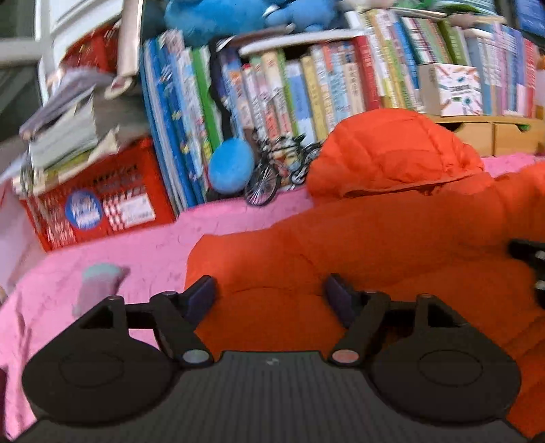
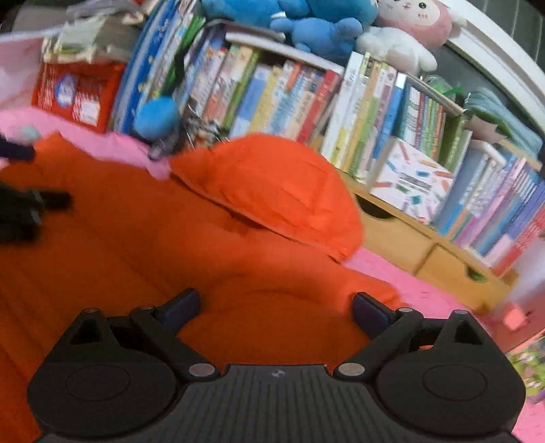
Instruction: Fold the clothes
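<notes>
An orange puffer jacket [image 1: 391,238] lies spread on a pink cover [image 1: 143,252], its hood [image 1: 395,153] toward the bookshelf. It also shows in the right wrist view [image 2: 163,245], hood [image 2: 279,191] at centre. My left gripper [image 1: 270,296] is open above the jacket's left part, near its left edge. My right gripper [image 2: 276,306] is open above the jacket's right part, with nothing between the fingers. The right gripper shows at the left wrist view's right edge [image 1: 531,262]; the left gripper shows blurred at the right wrist view's left edge [image 2: 24,208].
A bookshelf full of books [image 1: 306,92] runs along the back, with blue plush toys [image 2: 306,24] on top. A red crate [image 1: 102,204], a toy bicycle [image 1: 279,167] and a blue ball [image 1: 231,165] stand at the cover's far edge. A small sock-like item [image 1: 98,283] lies left. Wooden drawers [image 2: 425,245] stand right.
</notes>
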`<state>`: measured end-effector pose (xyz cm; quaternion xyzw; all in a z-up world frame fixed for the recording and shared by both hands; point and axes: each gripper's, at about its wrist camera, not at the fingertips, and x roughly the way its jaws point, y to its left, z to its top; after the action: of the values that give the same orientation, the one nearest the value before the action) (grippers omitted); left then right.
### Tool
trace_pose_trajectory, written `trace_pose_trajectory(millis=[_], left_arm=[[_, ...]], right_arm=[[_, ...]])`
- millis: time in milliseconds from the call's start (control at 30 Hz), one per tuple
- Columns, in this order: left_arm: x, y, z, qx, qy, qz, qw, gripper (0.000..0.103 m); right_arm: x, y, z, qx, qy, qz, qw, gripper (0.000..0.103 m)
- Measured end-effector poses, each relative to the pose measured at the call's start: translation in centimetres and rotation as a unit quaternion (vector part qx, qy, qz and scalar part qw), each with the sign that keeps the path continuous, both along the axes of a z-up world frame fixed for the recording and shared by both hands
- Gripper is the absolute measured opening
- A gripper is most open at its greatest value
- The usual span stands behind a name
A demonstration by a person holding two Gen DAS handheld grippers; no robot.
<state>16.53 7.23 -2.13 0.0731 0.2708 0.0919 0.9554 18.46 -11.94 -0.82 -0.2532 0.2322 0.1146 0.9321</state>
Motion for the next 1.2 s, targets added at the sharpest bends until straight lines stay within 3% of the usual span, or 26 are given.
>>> trace_pose_trajectory(millis=[67, 200, 300, 367, 433, 567, 700, 800, 867, 900, 967, 1133, 1200], left_arm=[[0.0, 0.6, -0.1, -0.012, 0.005, 0.016, 0.9998, 0.073], [0.2, 2.1, -0.2, -0.031, 0.012, 0.042, 0.9986, 0.073], [0.0, 3.0, 0.0, -0.039, 0.011, 0.050, 0.9980, 0.073], [-0.8, 3.2, 0.8, -0.028, -0.007, 0.039, 0.9988, 0.062], [-1.3, 3.3, 2.1, -0.030, -0.023, 0.039, 0.9985, 0.060], [-0.2, 2.2, 4.4, -0.067, -0.040, 0.029, 0.9965, 0.059], [2.0, 0.5, 3.3, -0.067, -0.027, 0.034, 0.9968, 0.060], [2.8, 0.3, 1.0, -0.024, -0.011, 0.054, 0.9982, 0.061], [3.2, 0.9, -0.4, -0.008, 0.008, 0.064, 0.9979, 0.065], [3.3, 1.6, -0.8, -0.015, 0.018, 0.067, 0.9975, 0.065], [3.6, 3.3, -0.7, -0.066, 0.024, 0.073, 0.9949, 0.068], [4.1, 3.8, -0.6, -0.091, 0.035, 0.072, 0.9926, 0.068], [4.1, 4.0, -0.8, -0.097, 0.035, 0.068, 0.9923, 0.069]], right_arm=[[-0.1, -1.4, -0.4, -0.020, -0.007, -0.009, 1.000, 0.097], [0.3, -5.2, -0.4, 0.002, 0.012, -0.044, 0.999, 0.099], [0.4, -7.2, 0.1, -0.007, 0.008, -0.060, 0.998, 0.100], [0.2, -8.3, 0.8, -0.014, 0.006, -0.065, 0.998, 0.099], [-0.7, -9.2, 2.4, 0.001, 0.000, -0.048, 0.999, 0.095], [-0.9, -8.2, 5.6, 0.114, -0.001, -0.001, 0.994, 0.095], [2.0, -4.9, 5.7, 0.246, 0.057, 0.037, 0.967, 0.094], [4.4, -2.0, 3.8, 0.275, 0.097, 0.030, 0.956, 0.094], [5.4, -1.1, 2.1, 0.245, 0.109, 0.010, 0.963, 0.094], [5.8, -0.9, 1.3, 0.224, 0.110, -0.003, 0.968, 0.093], [5.7, -1.9, 0.5, 0.215, 0.112, -0.009, 0.970, 0.093], [5.1, -6.1, 0.5, 0.148, 0.070, -0.088, 0.983, 0.096], [5.2, -8.8, -0.1, 0.151, 0.069, -0.116, 0.979, 0.101]])
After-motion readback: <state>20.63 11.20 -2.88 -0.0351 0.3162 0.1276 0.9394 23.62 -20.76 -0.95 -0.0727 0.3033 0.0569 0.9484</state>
